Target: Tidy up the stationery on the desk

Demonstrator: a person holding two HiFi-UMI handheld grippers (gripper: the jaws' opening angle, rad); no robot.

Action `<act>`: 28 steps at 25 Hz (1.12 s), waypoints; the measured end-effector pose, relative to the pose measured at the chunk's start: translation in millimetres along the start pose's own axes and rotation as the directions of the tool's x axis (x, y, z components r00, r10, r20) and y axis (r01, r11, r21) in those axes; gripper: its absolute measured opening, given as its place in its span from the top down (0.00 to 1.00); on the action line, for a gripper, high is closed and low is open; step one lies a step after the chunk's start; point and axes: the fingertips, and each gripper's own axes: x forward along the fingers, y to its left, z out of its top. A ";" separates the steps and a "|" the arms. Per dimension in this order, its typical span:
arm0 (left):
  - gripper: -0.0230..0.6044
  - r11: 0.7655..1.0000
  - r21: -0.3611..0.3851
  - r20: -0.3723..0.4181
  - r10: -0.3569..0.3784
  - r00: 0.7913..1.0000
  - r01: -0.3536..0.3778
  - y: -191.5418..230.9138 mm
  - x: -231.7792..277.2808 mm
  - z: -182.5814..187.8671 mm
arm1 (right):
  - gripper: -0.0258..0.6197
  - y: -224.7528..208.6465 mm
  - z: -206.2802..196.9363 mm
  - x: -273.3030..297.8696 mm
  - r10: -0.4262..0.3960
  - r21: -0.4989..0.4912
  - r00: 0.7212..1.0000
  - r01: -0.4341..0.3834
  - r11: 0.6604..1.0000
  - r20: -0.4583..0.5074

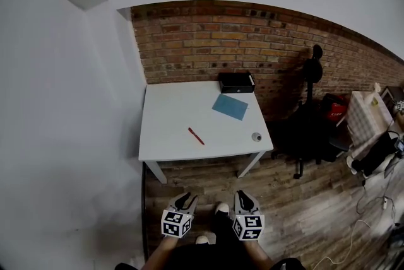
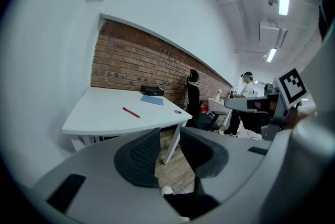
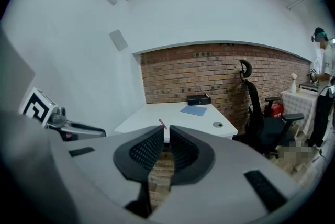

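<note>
A white desk (image 1: 169,127) stands against the brick wall. On it lie a red pen (image 1: 196,135) near the middle, a blue notebook (image 1: 230,106) farther back, a black box (image 1: 236,82) at the back edge and a small round thing (image 1: 256,136) at the front right corner. Both grippers hang over the wooden floor, short of the desk's front edge. My left gripper (image 1: 184,197) is open, its jaws apart with nothing between them. My right gripper (image 1: 245,195) is shut and holds nothing. The pen (image 3: 163,123) shows just above the right gripper's fingertips.
A black office chair (image 1: 309,117) stands right of the desk, with a red thing (image 1: 334,110) and cluttered furniture beyond it. A white wall (image 1: 63,136) runs along the desk's left side. A person (image 2: 245,87) stands far off to the right.
</note>
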 end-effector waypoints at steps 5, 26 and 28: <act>0.75 1.000 -0.011 -0.010 0.020 1.000 -0.020 5.2 8.7 -11.8 | 0.92 -7.4 -12.2 10.2 0.009 0.025 1.000 -0.008 1.000 -0.023; 0.75 0.992 -0.032 -0.048 0.117 0.992 -0.119 99.6 159.3 80.9 | 0.92 -66.0 56.7 218.4 0.130 0.029 0.991 -0.129 0.991 -0.043; 0.75 0.990 -0.049 -0.045 0.126 0.991 -0.128 110.1 180.8 97.7 | 0.92 -76.6 74.0 248.9 0.143 0.015 0.989 -0.142 0.990 -0.047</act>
